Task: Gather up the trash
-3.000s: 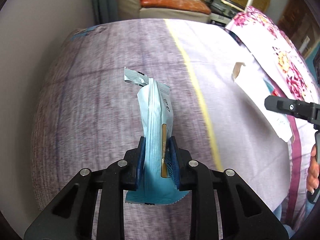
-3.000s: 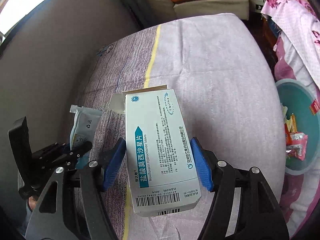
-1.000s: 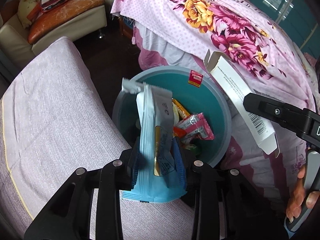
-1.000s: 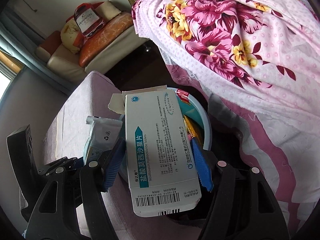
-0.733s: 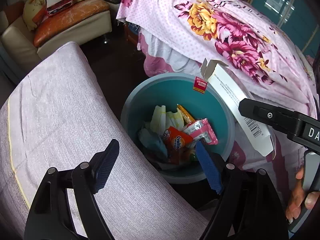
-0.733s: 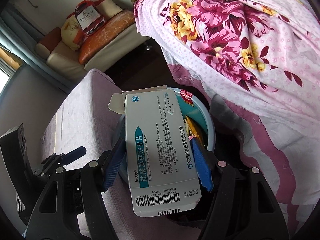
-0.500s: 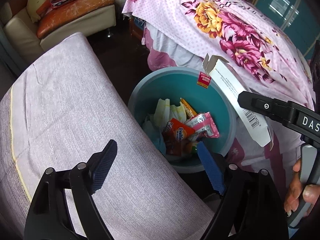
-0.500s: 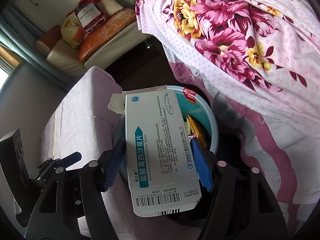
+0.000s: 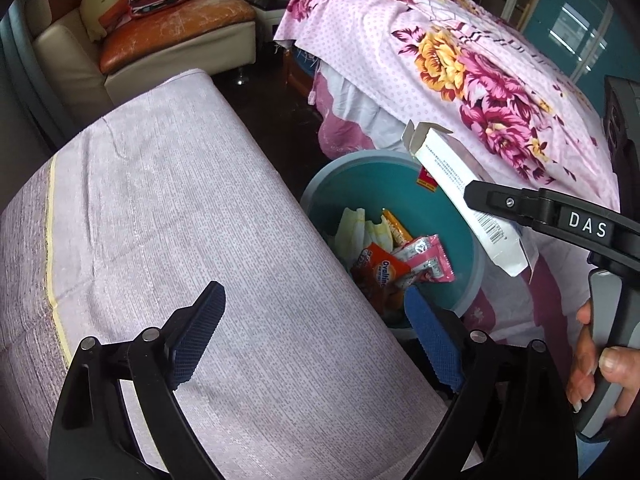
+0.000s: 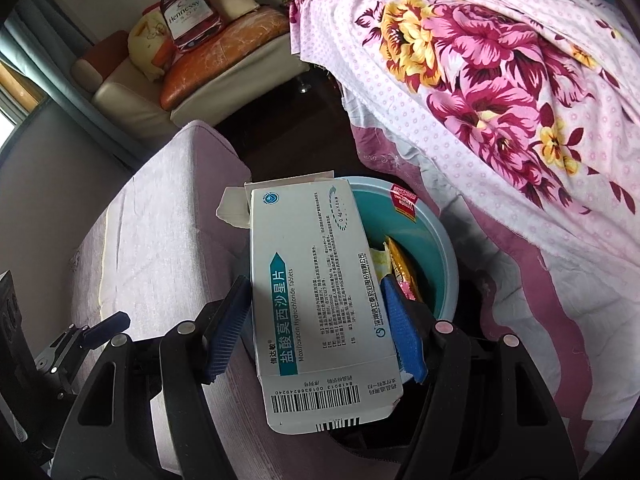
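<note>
Your left gripper (image 9: 314, 334) jaws stand empty and wide; centre the right gripper's (image 10: 316, 332) clamped box (image 10: 316, 292) over the bin (image 9: 476, 280) before releasing.

Home bedroom, floral bedspread (image 9: 460, 68), cushioned sofa (image 9: 168, 36)

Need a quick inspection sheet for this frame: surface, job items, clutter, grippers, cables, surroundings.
Surface: lilac cloth-covered top, yellow stripe near its left edge; nothing lies on the visible part.
Job's things: teal bin on the floor between the top and the bed, holding wrappers; white medicine box, flap open, above the bin.
Clutter: nothing seen.
Grippers: left gripper open and empty, its jaws have just been opening; right gripper shut on the medicine box.
Cables: nothing seen.
Surroundings: bed with floral sheet, sofa with cushions, dark floor.
</note>
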Demonstrator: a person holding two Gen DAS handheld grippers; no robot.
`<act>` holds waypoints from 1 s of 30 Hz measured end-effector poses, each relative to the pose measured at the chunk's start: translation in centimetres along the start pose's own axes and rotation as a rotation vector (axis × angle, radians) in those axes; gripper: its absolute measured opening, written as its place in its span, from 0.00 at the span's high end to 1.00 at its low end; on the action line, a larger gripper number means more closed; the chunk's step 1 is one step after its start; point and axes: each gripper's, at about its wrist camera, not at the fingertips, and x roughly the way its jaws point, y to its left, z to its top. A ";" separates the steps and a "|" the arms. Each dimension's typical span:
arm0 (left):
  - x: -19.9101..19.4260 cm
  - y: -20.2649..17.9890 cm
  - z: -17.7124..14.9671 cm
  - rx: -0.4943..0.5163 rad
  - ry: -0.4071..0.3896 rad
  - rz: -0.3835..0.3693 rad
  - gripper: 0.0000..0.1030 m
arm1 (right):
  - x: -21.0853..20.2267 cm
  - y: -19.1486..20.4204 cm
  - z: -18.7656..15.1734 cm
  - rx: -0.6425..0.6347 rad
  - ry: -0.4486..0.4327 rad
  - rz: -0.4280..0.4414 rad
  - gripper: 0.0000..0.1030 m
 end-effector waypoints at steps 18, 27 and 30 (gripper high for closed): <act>-0.8 2.2 -1.0 -0.080 -0.004 0.029 0.11 | 0.1 2.8 -1.3 -0.059 0.038 -0.025 0.15; -3.8 3.0 -3.0 -0.150 -0.008 0.045 0.11 | -4.3 4.5 -4.0 -0.145 0.003 -0.056 0.07; -4.9 3.1 -4.0 -0.168 -0.015 0.059 0.11 | -6.0 4.9 -4.9 -0.169 -0.019 -0.066 0.07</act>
